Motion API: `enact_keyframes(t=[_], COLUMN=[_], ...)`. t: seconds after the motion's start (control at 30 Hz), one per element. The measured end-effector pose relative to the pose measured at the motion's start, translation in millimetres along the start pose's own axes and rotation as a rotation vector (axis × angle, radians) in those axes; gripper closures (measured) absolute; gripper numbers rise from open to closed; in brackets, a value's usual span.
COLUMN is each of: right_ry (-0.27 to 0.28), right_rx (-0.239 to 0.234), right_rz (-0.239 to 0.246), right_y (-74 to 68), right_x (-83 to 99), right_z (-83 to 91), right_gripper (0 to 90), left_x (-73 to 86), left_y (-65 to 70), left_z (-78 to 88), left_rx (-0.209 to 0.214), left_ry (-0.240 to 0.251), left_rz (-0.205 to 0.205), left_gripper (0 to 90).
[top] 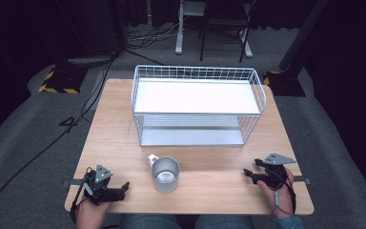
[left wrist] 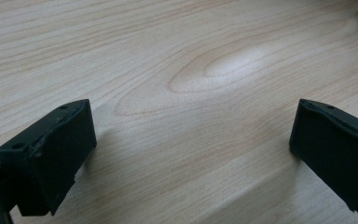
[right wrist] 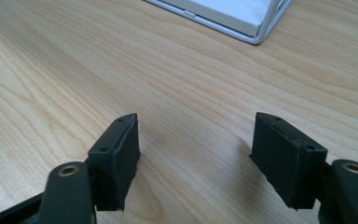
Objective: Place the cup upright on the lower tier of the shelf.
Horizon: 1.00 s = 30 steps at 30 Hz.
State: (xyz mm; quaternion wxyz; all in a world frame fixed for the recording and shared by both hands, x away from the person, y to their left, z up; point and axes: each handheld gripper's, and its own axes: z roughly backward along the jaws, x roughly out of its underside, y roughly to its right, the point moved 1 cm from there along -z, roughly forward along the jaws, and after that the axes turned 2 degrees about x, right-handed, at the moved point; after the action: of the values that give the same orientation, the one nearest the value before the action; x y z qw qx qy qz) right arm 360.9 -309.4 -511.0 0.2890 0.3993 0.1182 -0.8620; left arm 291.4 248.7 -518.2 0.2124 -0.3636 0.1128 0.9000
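The left claw (top: 124, 187) lay low at the near left corner of the table (top: 114, 133), held in the person's left hand (top: 89, 213), its jaws spread wide with nothing between them — the left claw's own camera showed bare wood grain in the gap. The right claw (top: 246, 173) sat at the near right edge in the right hand (top: 277, 194), likewise released, jaws parted over empty wood; it pointed toward the middle of the table.

Between the two claws, a little ahead of the left one and well apart from both, stood a metal mug (top: 165, 174), upright, its handle turned toward the far left.

Beyond the mug, farther from both claws, was a white wire rack (top: 198, 105) with a flat upper shelf and a lower shelf under it. A corner of that rack (right wrist: 256, 23) showed ahead of the right claw in its own camera.

Past the table lay grey floor (top: 38, 143) with black cables (top: 52, 138) trailing across it.
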Motion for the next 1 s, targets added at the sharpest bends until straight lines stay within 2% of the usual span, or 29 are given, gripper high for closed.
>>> enact_keyframes(t=[0.07, 0.2, 0.23, 0.37, 0.43, 0.47, 0.57, 0.77, 0.83, 0.9, 1.0], right_ry=[-0.001, 0.002, 0.002, 0.002, 0.001, 0.001, 0.000, 0.001, 0.002, 0.001, 0.001], right_rx=[0.000, 0.000, -0.003, -0.007, -0.007, -0.007, -0.007, -0.008, -0.010, -0.010, -0.010], right_rz=[0.000, 0.009, 0.010, 0.008, 0.008, 0.008, 0.008, 0.010, 0.010, 0.009, 0.009], right_y=[0.1, -0.6, -1.0, -1.2, -1.0, -1.0, -0.9, -1.3, -1.2, -1.1, -1.1], right_x=[-0.7, -0.7, -0.5, -0.3, -0.3, -0.3, -0.3, -0.3, -0.3, -0.3, -0.3], right_z=[-0.7, -0.6, -0.4, -0.2, -0.1, -0.1, -0.2, -0.1, -0.2, -0.2, -0.2], right_gripper=[32.4, 33.4, 33.4, 33.4, 33.4, 33.4, 33.4, 33.5, 33.5, 33.5, 33.5], left_x=[-0.2, -2.0, -3.5, -5.8, -7.0, -7.0, -8.1, -12.7, -14.7, -16.3, -16.9], left_y=[0.2, 3.6, 6.2, 10.0, 14.7, 14.7, 20.1, 34.6, 39.6, 46.1, 48.4], left_z=[1.1, 4.7, 6.9, 12.2, 18.9, 18.9, 25.5, 33.3, 34.7, 37.0, 39.0], left_rx=[0.004, 0.036, 0.051, 0.068, 0.076, 0.076, 0.095, 0.133, 0.136, 0.147, 0.157], left_ry=[-0.007, 0.009, 0.034, 0.064, 0.104, 0.104, 0.152, 0.232, 0.245, 0.267, 0.278], left_rz=[-0.004, 0.020, 0.030, 0.027, 0.017, 0.017, 0.016, -0.010, -0.040, -0.049, -0.054], left_gripper=[0.2, 0.1, 0.1, 0.1, 0.1, 0.2, 0.2, 0.2, 0.2, 0.3, 0.3])
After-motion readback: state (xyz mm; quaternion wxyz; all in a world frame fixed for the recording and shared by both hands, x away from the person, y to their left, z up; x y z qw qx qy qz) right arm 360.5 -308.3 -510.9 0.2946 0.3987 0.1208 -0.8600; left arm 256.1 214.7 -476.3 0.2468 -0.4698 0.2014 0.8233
